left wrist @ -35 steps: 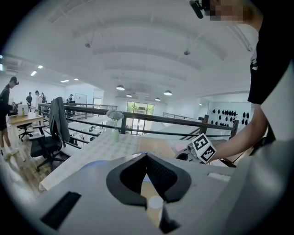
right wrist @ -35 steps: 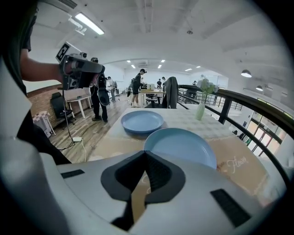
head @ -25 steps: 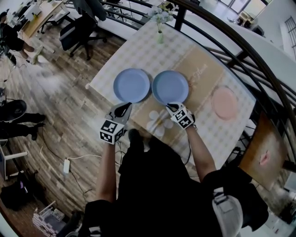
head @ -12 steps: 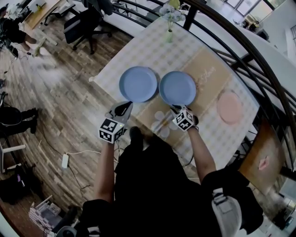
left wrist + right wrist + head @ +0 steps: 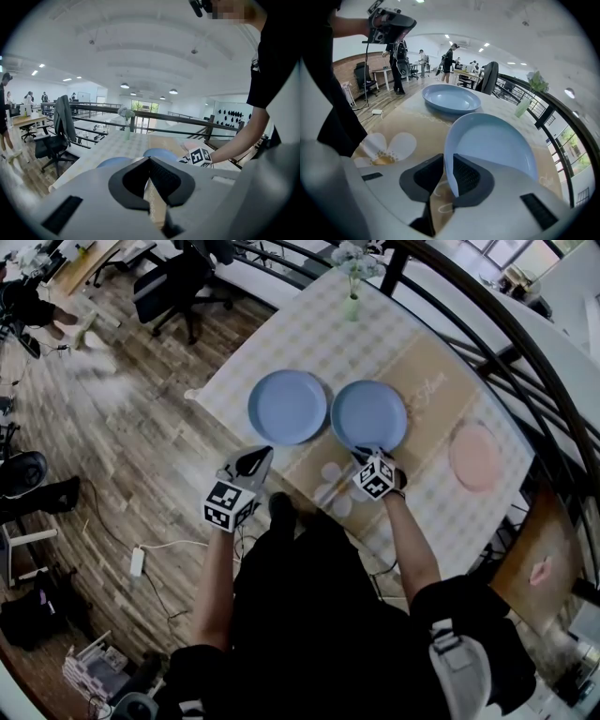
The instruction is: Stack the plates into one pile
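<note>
Blue plate [image 5: 492, 145], the right one on the desk [image 5: 375, 343], has its near rim between the right gripper's [image 5: 449, 161] jaws, which have just been opening and seemingly don't pinch it yet: lift pending. Left gripper's [image 5: 150, 161] jaws are closed, empty.

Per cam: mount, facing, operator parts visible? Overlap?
Head view: on head, steeply down at checked table; arms, torso, left gripper, right gripper.
Left gripper view: on left gripper, across table; right arm.
Right gripper view: on right gripper, along jaws, just opening, rim of nearer round blue plate between them; torso, left gripper.
Shared: it and farther round blue plate.
</note>
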A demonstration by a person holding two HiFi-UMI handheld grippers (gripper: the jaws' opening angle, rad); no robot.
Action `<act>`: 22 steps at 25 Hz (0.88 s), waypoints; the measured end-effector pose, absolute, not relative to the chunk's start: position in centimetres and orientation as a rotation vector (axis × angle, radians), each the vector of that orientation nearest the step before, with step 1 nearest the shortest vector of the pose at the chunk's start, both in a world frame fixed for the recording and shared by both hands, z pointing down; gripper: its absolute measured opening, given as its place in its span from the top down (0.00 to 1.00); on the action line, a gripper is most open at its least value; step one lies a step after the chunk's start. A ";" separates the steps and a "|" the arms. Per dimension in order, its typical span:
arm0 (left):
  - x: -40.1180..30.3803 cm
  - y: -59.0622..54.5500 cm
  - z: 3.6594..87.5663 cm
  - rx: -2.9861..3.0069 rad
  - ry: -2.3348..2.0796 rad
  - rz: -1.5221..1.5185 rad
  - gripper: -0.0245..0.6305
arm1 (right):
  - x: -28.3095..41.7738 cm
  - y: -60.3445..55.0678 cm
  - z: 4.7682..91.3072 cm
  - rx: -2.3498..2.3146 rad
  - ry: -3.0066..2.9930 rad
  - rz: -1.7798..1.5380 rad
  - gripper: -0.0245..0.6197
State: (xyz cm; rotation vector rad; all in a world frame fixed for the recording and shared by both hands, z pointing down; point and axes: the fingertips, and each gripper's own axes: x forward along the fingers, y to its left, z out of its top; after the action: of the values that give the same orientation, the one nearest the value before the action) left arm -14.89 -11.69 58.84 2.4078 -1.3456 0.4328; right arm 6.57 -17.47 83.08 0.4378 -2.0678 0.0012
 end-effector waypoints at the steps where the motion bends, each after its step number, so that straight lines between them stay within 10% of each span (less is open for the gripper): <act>1: -15.0 -11.7 58.9 2.408 -1.347 0.432 0.96 | 6.6 -17.5 83.2 0.436 -2.055 -0.007 0.87; 22: -17.0 -10.6 58.5 2.453 -1.304 0.404 0.96 | 6.0 -17.3 80.4 0.421 -1.944 -0.159 0.94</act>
State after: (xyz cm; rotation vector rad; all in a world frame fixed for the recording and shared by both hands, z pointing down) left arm -16.96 -10.64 58.50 2.4535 -1.3043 0.4041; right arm 6.00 -17.35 80.42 0.4212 -1.9439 -0.1587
